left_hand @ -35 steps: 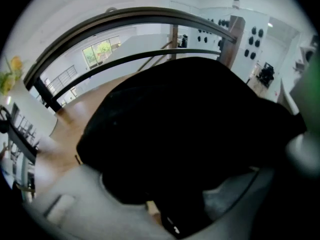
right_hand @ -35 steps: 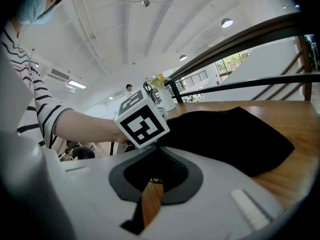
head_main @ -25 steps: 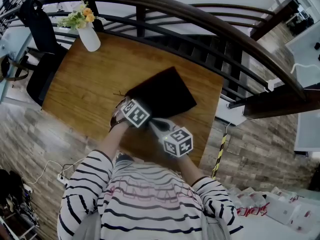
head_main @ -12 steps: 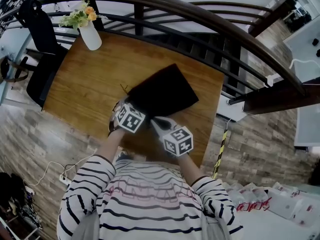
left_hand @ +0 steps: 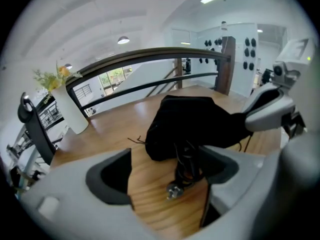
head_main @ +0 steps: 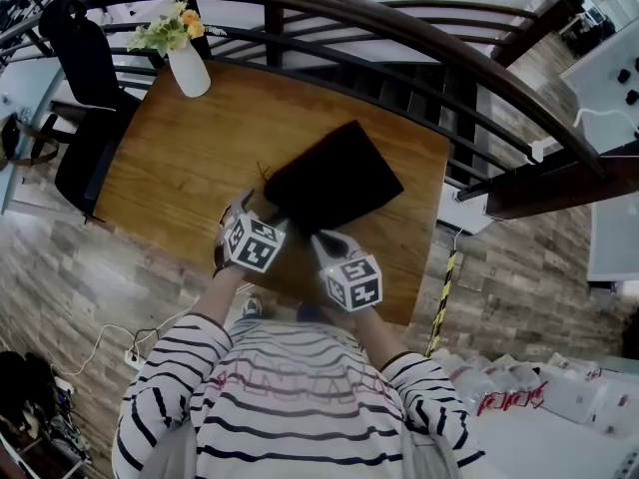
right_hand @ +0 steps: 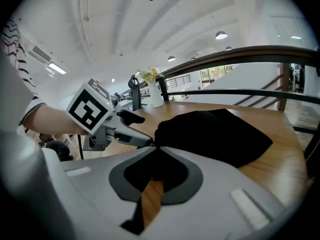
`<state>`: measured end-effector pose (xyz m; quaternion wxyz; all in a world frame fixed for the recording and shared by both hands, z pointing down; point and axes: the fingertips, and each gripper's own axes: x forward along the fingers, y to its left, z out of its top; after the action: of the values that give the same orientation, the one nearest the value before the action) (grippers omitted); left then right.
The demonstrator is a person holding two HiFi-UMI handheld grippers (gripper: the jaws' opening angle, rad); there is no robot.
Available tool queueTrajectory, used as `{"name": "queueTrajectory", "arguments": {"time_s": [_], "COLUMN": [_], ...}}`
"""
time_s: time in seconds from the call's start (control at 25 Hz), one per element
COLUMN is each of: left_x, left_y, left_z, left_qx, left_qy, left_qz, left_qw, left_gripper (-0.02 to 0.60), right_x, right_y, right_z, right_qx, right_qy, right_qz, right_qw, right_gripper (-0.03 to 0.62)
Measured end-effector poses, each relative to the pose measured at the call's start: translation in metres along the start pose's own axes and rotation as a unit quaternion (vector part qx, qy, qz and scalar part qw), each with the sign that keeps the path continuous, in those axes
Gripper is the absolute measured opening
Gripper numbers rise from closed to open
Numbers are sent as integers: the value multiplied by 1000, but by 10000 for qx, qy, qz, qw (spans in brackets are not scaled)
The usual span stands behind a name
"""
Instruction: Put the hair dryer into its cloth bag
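On the wooden worktop, toward its near right part, a black cloth bag is laid with its mouth turned to the person. Hair dryer: the body is not seen; only a dark cord and a plug are shown trailing out of the bag's mouth onto the bare wood. Left tool: the jaws are spread wide and are opening, set to either side of the cord and plug, neither of which is touched by the pads; the tool is held above the wood just before the bag's mouth. Right tool: the jaws are pressed together, and the bag's near edge is pinched at their tips, just beside the left tool. White vase with flowers: stood at the far left corner, well apart from the bag. Black chair: placed beside the worktop's left end. Dark railing: run behind the far edge. Both tools are held by a person in a striped top.
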<state>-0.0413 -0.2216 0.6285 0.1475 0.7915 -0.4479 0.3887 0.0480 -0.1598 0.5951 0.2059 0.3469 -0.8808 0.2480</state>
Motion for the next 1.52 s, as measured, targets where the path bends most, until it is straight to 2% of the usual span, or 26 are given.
{"name": "queueTrajectory", "arguments": {"time_s": [0.48, 0.76, 1.04, 1.52], "left_x": [-42, -61, -80, -118], "left_y": [11, 13, 12, 14], "left_z": [-26, -42, -46, -46], "left_qx": [-4, 107, 155, 294], "left_qy": [-164, -268, -440, -943], "left_qz": [-27, -105, -160, -229], "left_qw": [9999, 9995, 9988, 9949], "left_gripper": [414, 385, 321, 157], "right_x": [6, 9, -2, -33], "right_y": [14, 25, 37, 67], "right_z": [-11, -22, -22, -9], "right_qx": [-221, -201, -125, -10], "right_qy": [129, 182, 23, -584], "right_qz": [-850, -1302, -1655, -2155], "right_qw": [9961, 9911, 9861, 9747], "right_gripper": [12, 18, 43, 31]}}
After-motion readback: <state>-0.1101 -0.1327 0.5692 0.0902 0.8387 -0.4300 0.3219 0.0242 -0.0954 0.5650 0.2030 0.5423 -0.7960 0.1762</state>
